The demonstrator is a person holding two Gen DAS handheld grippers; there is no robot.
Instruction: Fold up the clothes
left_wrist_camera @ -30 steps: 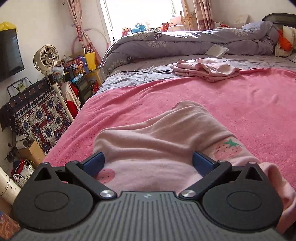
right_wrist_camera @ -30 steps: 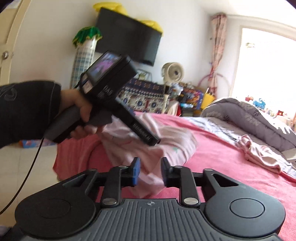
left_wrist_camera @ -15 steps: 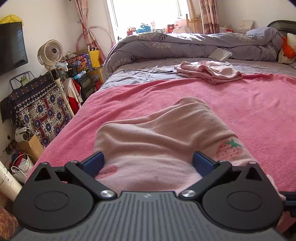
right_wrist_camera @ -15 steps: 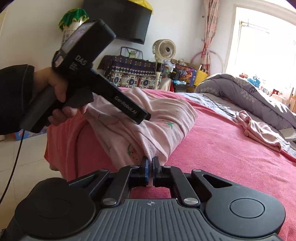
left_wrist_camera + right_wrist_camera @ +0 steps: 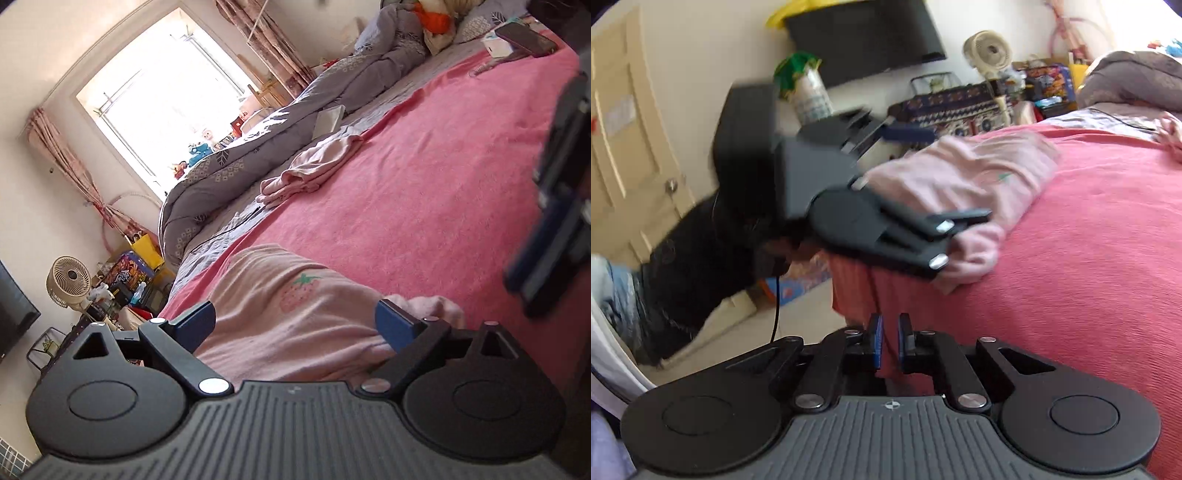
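A folded pale pink garment [image 5: 295, 314] with a strawberry print lies near the corner of the bed on a pink blanket [image 5: 424, 184]. My left gripper [image 5: 293, 321] is rolled to one side and straddles the garment. Its jaws are wide and closing, with the cloth between them. In the right wrist view the left gripper [image 5: 956, 173] has one finger above the garment [image 5: 979, 166] and one at its near fold. My right gripper [image 5: 890, 343] hovers at the blanket's edge [image 5: 1108, 258], its jaws opening to a narrow gap with nothing pinched. It appears blurred as the right gripper [image 5: 524, 291].
A second pink garment [image 5: 310, 170] lies crumpled farther up the bed beside a grey duvet [image 5: 258, 147]. A phone [image 5: 524, 40] rests near the pillows. A fan [image 5: 988, 50], a wall TV [image 5: 864, 40] and a door [image 5: 628, 129] stand beyond the bed. A dark sleeve [image 5: 701, 240] holds the left gripper.
Both grippers have rolled and shifted sideways. The left jaws have narrowed slightly around the garment. The right jaws, shut at the garment's edge half a second ago, have parted a little and moved off it.
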